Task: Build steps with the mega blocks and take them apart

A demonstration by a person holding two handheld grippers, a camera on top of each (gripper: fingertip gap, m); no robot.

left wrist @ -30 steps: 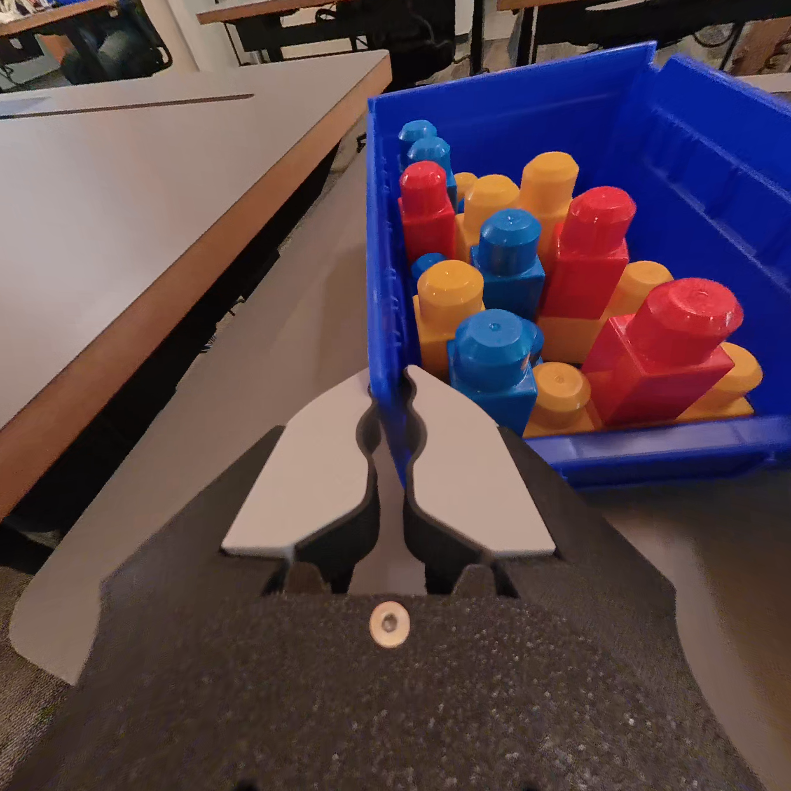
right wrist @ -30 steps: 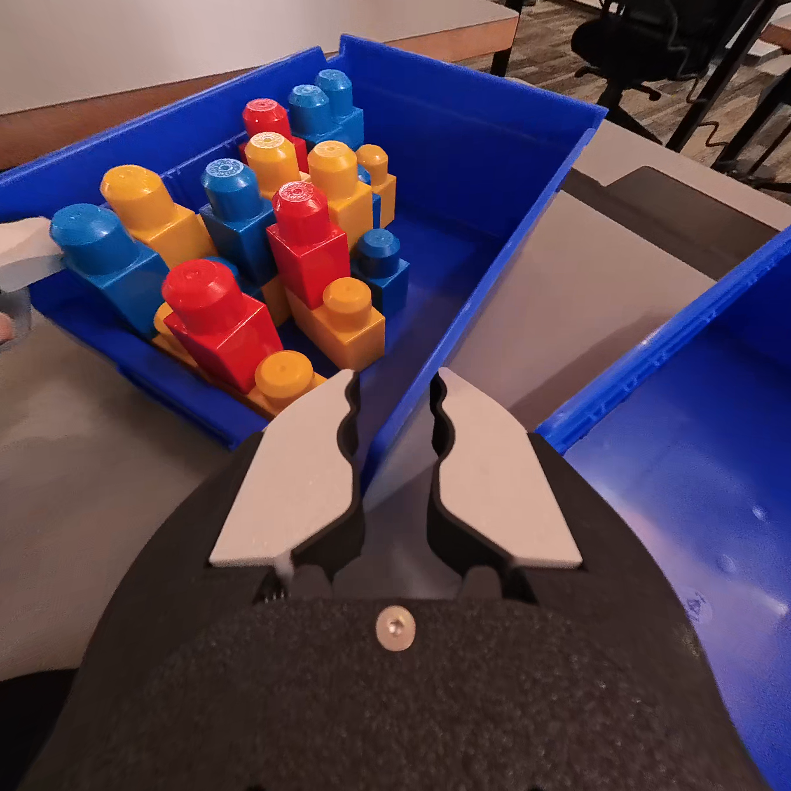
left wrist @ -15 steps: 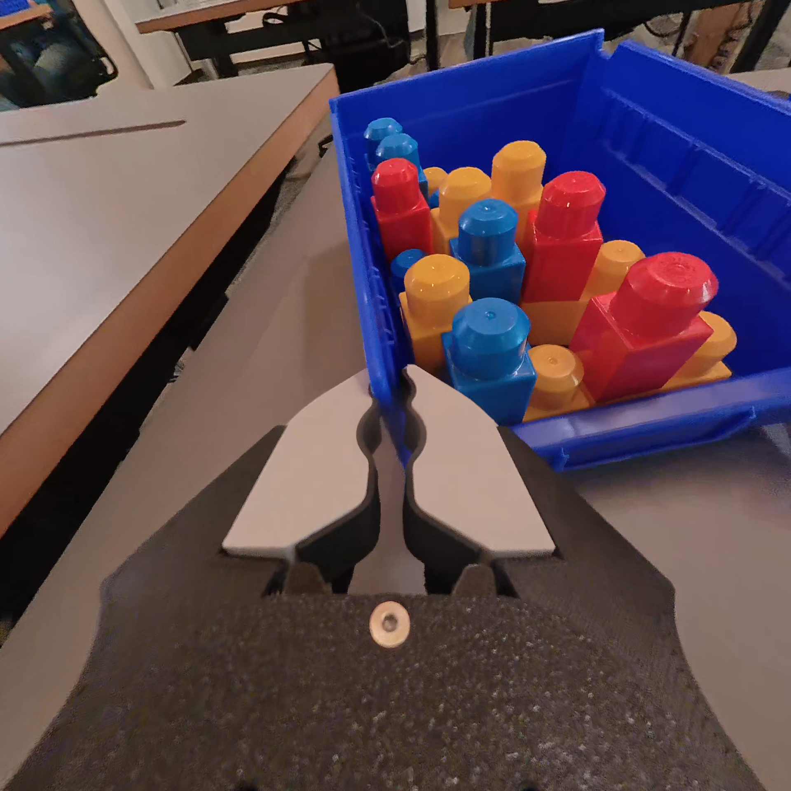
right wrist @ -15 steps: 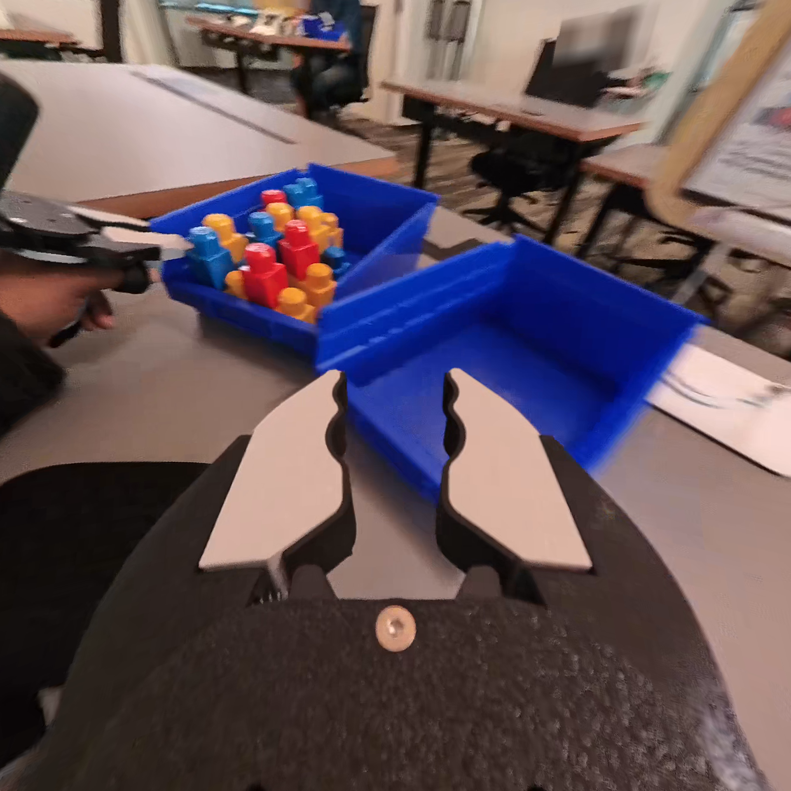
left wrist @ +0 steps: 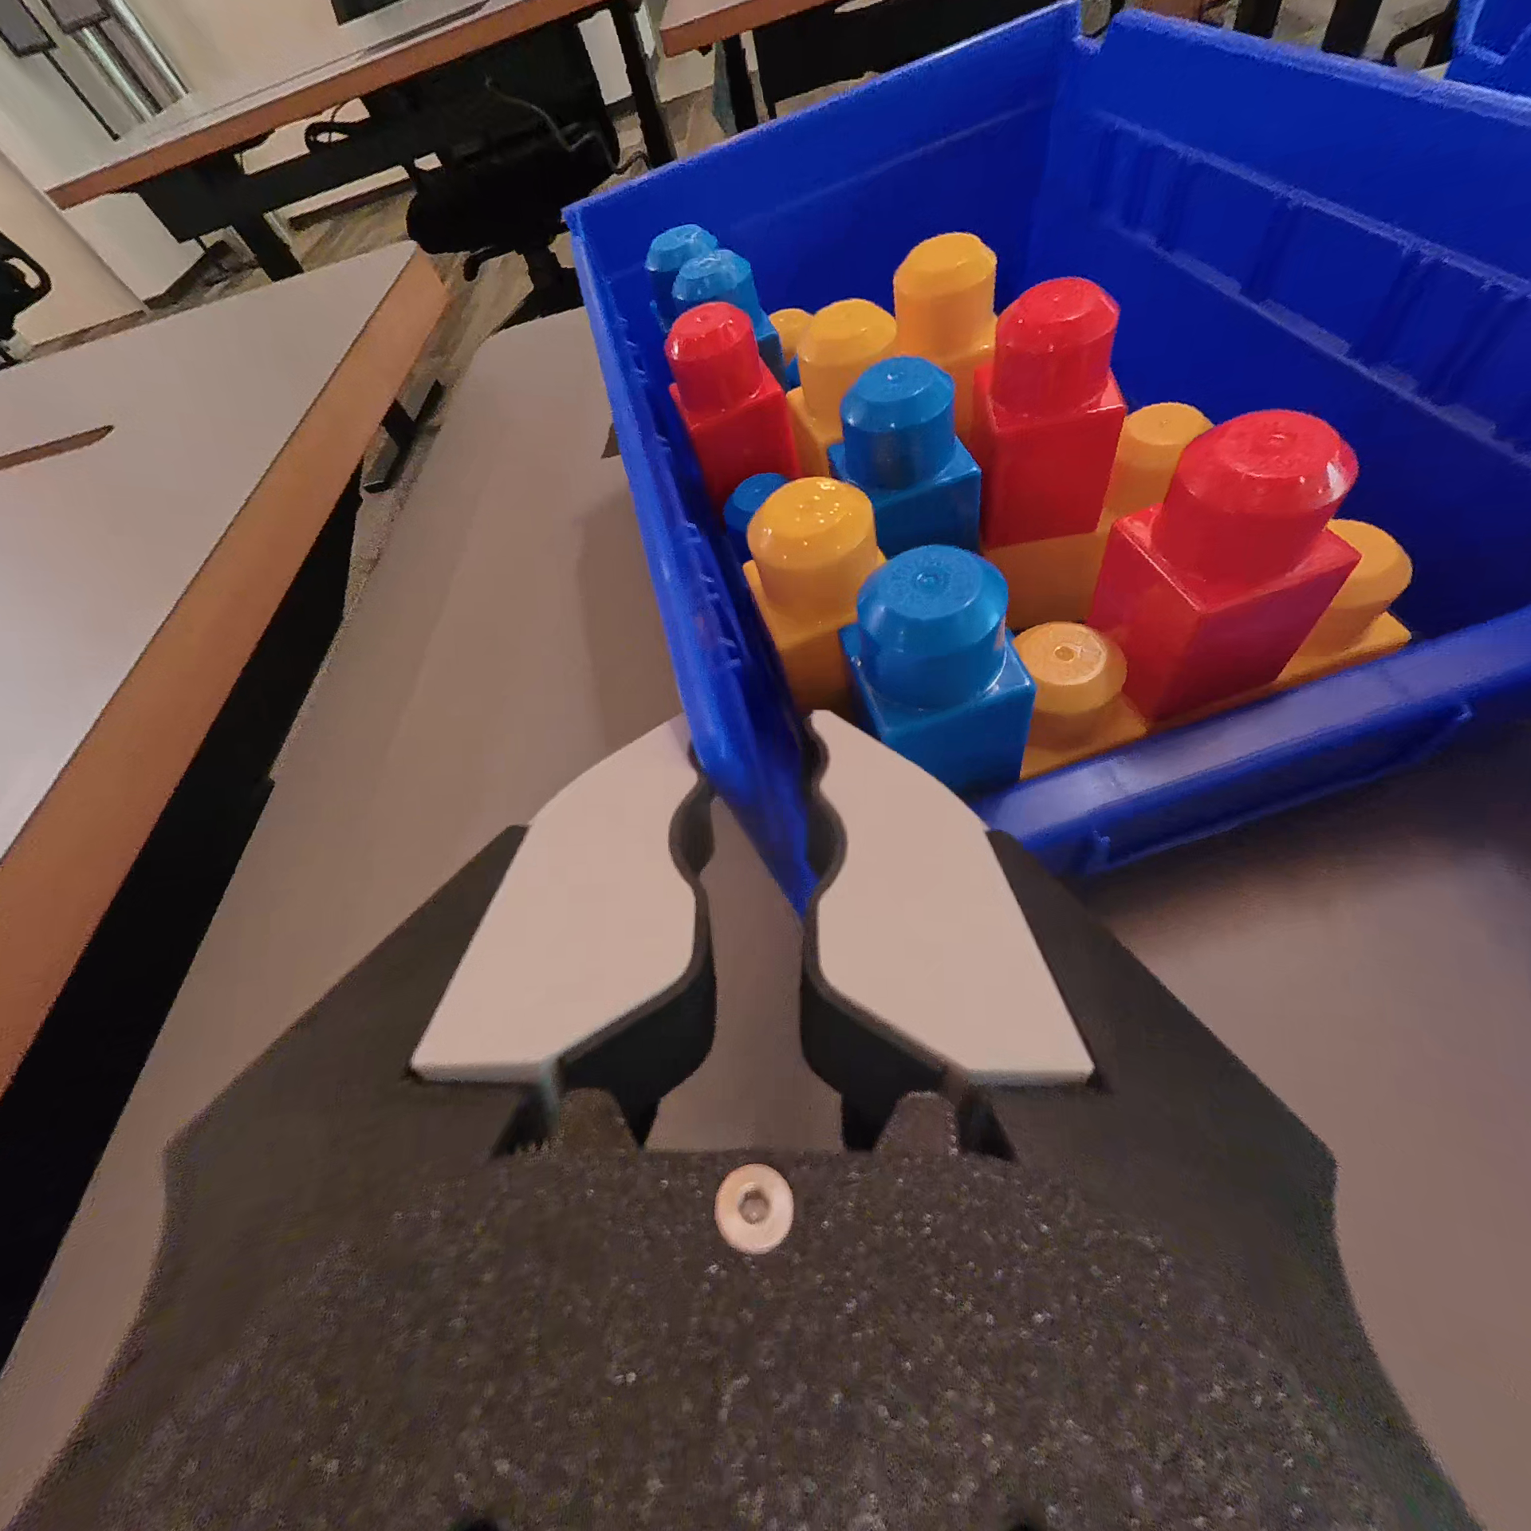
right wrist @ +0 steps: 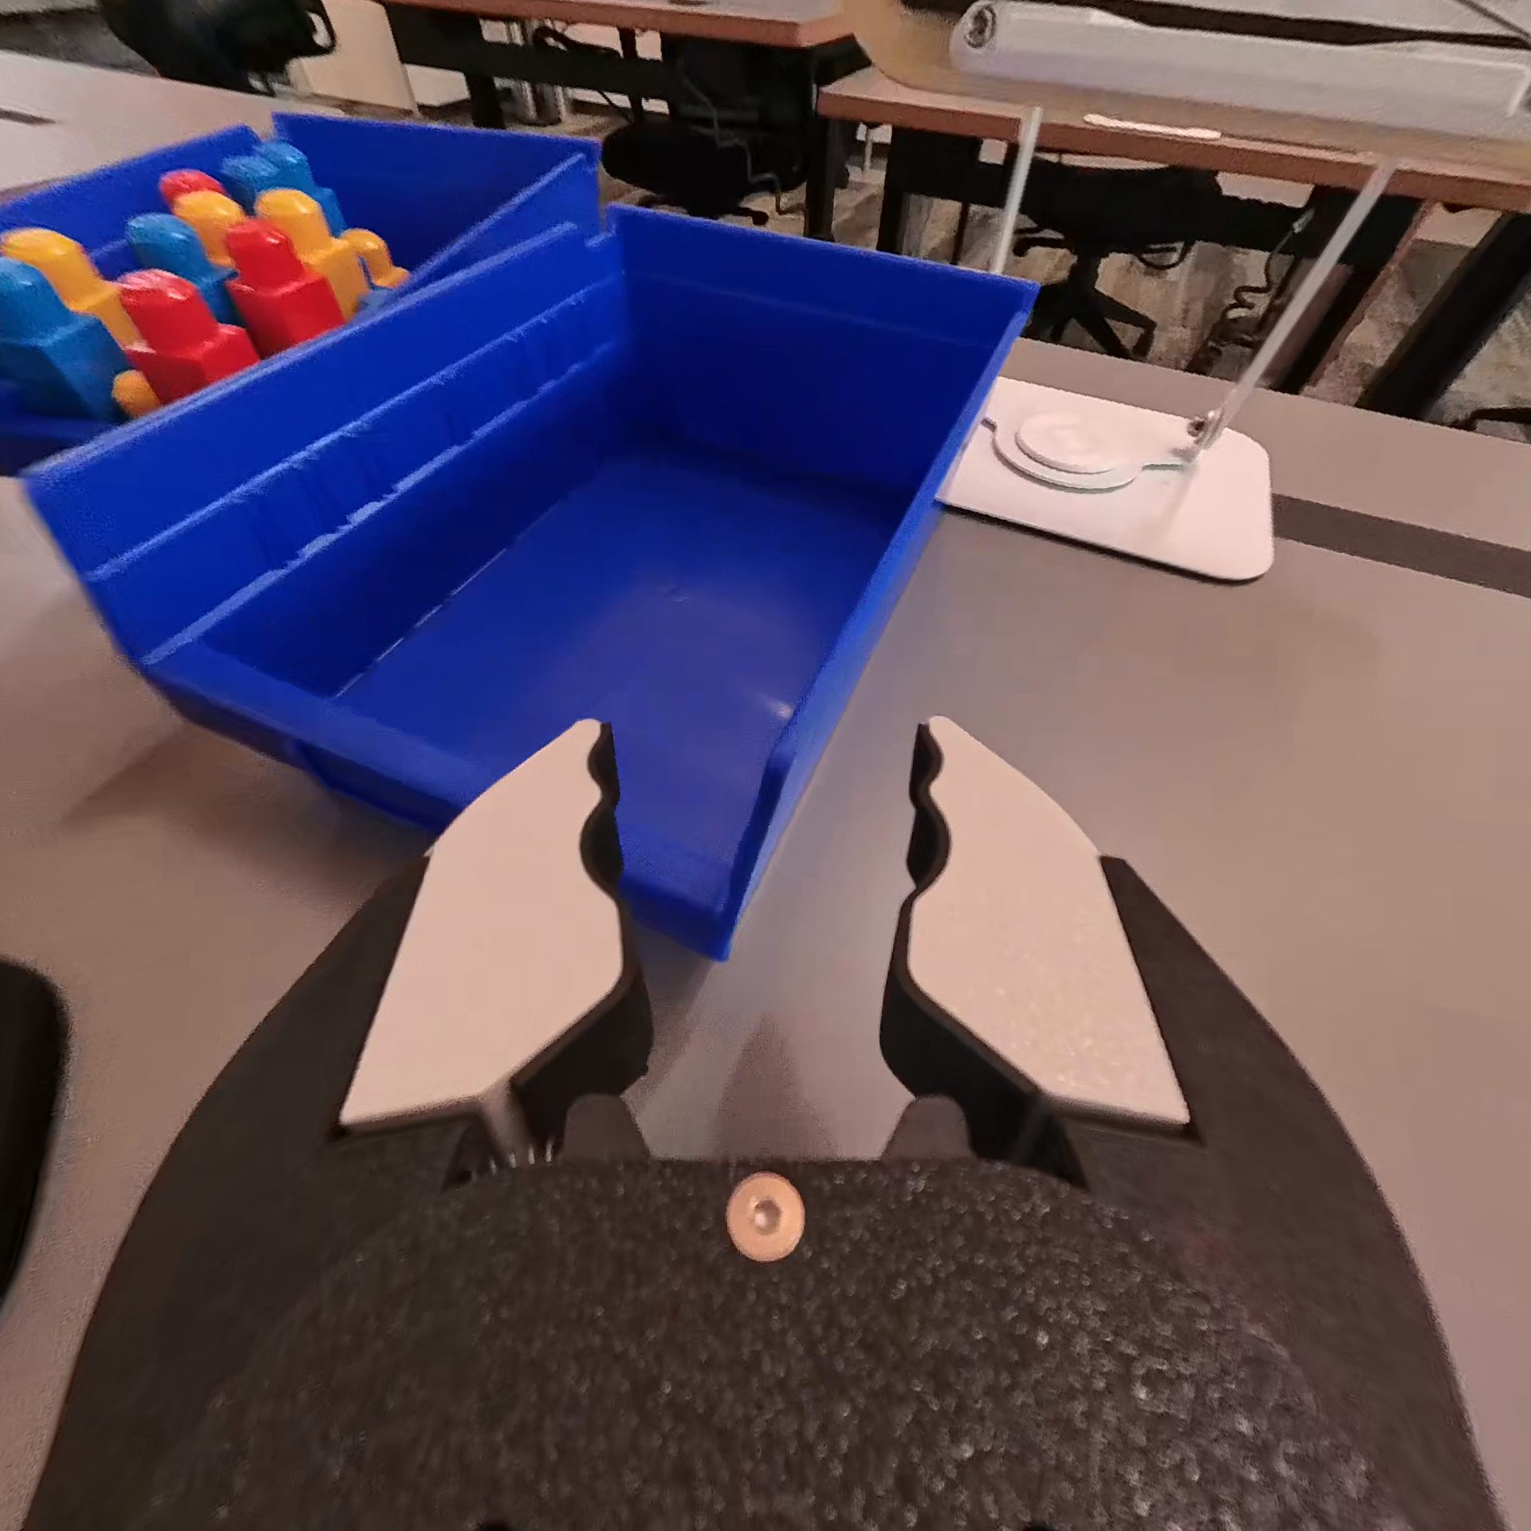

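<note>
presently, item one: left gripper [left wrist: 750, 737], its jaws clamping on the near left corner wall of a blue plastic bin [left wrist: 1243, 770], one finger outside the wall, the other inside it, just beside a blue mega block [left wrist: 940, 671].

item two: that bin, sitting on the grey worktop [left wrist: 497, 663] and holding the mega blocks, all standing stud-up and crowding toward its left and near sides. contents showing in the left wrist view: blue block at the near left corner; yellow block [left wrist: 816, 572] just behind it; a second blue block [left wrist: 907, 464] farther in; a red block [left wrist: 1226, 563] standing on a flat yellow piece at the near right; a second red block [left wrist: 1048, 414] behind that; a third red block [left wrist: 729, 398] against the left wall; yellow blocks [left wrist: 944, 290] and two blue studs [left wrist: 700, 273] toward the back. how the pieces are joining underneath is not showing clearly.

item three: right gripper [right wrist: 762, 729], its jaws standing wide apart and gripping nothing, hanging over the near right corner of a second blue bin [right wrist: 828, 746]. this bin is lying just beside the filled one [right wrist: 431, 166], to its right; whether their walls are touching cannot be told.

item four: white flat lamp base [right wrist: 1160, 505] with a slanting stem, resting on the worktop just right of the second bin's far corner.

item five: other wood-edged tables [left wrist: 166, 464] and office chairs, standing in the background.
</note>
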